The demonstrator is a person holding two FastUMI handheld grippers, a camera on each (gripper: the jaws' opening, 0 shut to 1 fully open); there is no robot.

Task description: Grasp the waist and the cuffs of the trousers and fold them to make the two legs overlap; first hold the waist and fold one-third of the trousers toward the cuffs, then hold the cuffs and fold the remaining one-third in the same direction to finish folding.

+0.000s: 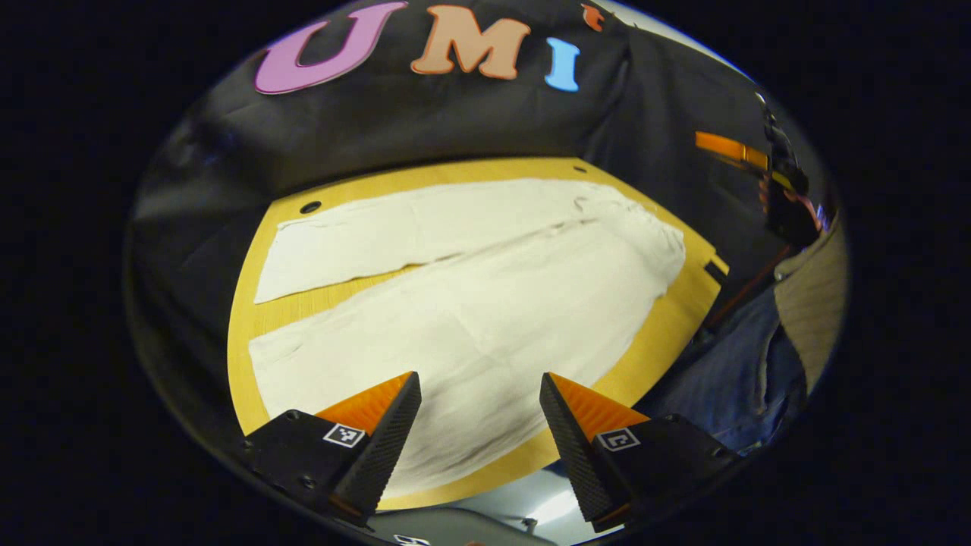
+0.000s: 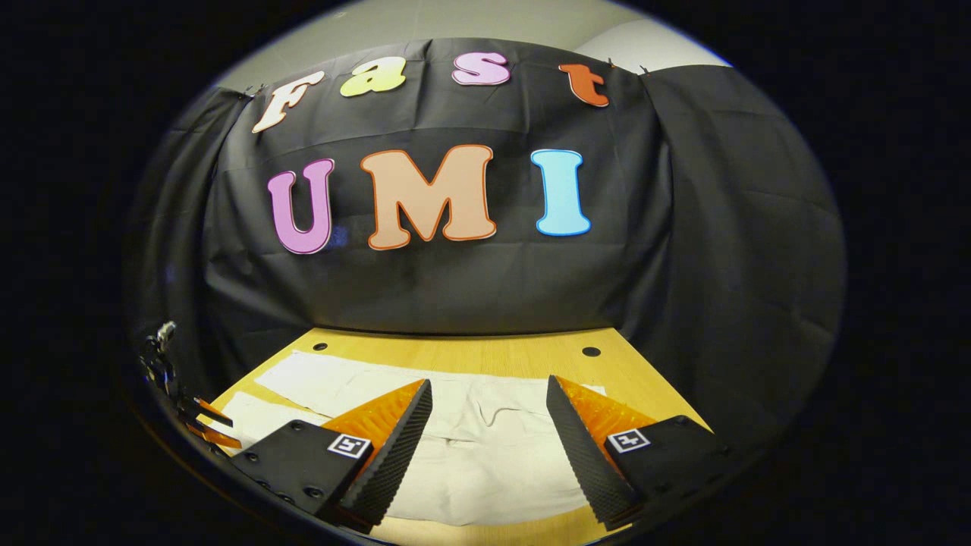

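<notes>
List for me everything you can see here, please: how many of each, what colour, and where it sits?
trousers: one pair, off-white, spread flat on the table, legs apart and not yet overlapped
table: one, light wood, under the trousers, with small dark holes near its far edge
wall cloth: one, black, hanging behind and beside the table
blue garment: one, a person's clothing at the right edge of the left gripper view
left gripper: one, open, hovering over the near trouser leg
right gripper: one, open, raised above the waist end of the trousers
</notes>
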